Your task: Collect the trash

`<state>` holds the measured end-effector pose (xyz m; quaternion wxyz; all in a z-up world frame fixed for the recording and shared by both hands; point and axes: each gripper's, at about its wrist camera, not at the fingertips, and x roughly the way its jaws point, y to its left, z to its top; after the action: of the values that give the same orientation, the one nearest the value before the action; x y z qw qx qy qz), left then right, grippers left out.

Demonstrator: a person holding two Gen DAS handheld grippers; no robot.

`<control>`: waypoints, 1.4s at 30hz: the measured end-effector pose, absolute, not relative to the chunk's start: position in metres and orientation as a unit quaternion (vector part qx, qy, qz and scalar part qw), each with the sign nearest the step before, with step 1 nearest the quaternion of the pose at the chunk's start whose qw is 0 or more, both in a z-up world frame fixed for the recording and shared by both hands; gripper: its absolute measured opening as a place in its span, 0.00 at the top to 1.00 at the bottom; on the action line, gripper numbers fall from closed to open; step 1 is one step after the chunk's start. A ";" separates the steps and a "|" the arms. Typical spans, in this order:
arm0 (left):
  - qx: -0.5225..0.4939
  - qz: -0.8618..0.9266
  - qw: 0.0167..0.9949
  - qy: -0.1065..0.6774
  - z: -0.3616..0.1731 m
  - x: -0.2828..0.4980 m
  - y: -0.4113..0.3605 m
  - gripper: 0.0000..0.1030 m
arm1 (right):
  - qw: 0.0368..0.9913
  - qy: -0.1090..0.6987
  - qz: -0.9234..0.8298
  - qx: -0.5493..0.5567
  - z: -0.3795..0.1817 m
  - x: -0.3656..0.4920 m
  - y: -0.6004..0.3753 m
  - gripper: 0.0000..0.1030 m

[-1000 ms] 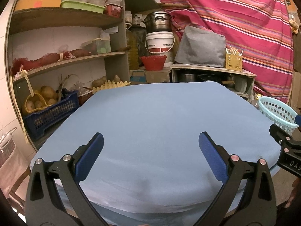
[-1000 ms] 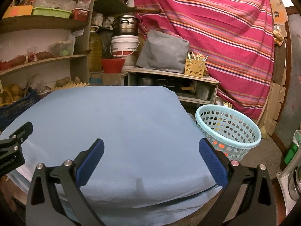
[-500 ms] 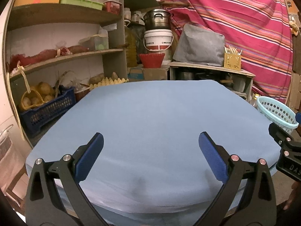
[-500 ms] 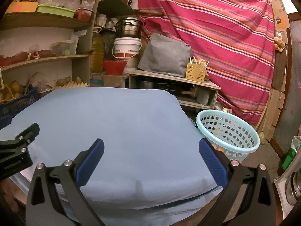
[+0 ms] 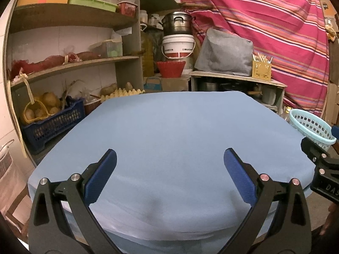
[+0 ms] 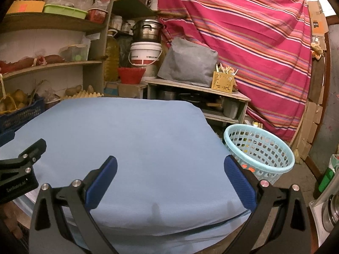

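The blue cloth-covered tabletop (image 5: 175, 131) fills both views, and compared with a second ago more of it shows: in the left wrist view the near edge sits lower in frame and the far edge has dropped, so both grippers are pulling back and rising a little from the table. Nothing lies on the cloth now, no scrap or wrapper anywhere from near edge to far edge. My read: the surface is cleared and this looks like the closing retreat, or a pause before trash is sought elsewhere.

The light-blue basket (image 6: 259, 148) stands on the floor just off the tabletop's right edge, upright, mouth facing up, round, so it has no long axis to speak of. Through its holes orange and yellowish bits show near the bottom, likely the collected trash, though too small to name. In the left wrist view the same basket (image 5: 311, 127) peeks past the far right corner.

The left gripper (image 5: 169, 176) hangs over the near edge, blue pads spread wide, holding nothing. The right gripper (image 6: 169, 177) sits over the near right corner, equally wide apart, empty, its right finger (image 6: 239, 185) overlapping the basket's near rim in the picture.
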<state>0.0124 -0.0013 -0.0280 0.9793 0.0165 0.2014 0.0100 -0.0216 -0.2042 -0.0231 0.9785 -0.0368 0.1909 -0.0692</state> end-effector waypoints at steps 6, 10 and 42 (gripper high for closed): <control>0.027 0.019 0.981 0.189 -0.026 0.009 0.000 0.05 | 0.978 0.191 -0.069 -0.037 -0.023 -0.021 -0.204 0.05; 0.020 0.020 0.981 0.190 -0.025 0.010 0.004 0.05 | 0.978 0.192 -0.068 -0.037 -0.023 -0.022 -0.205 0.05; 0.020 0.022 0.982 0.184 -0.023 0.008 0.012 0.05 | 0.978 0.193 -0.067 -0.037 -0.028 -0.019 -0.206 0.05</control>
<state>0.0081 0.0125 -0.0232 0.9824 0.0198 0.1842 0.0220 -0.0188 -0.2057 -0.0276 0.9782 -0.0371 0.1931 -0.0668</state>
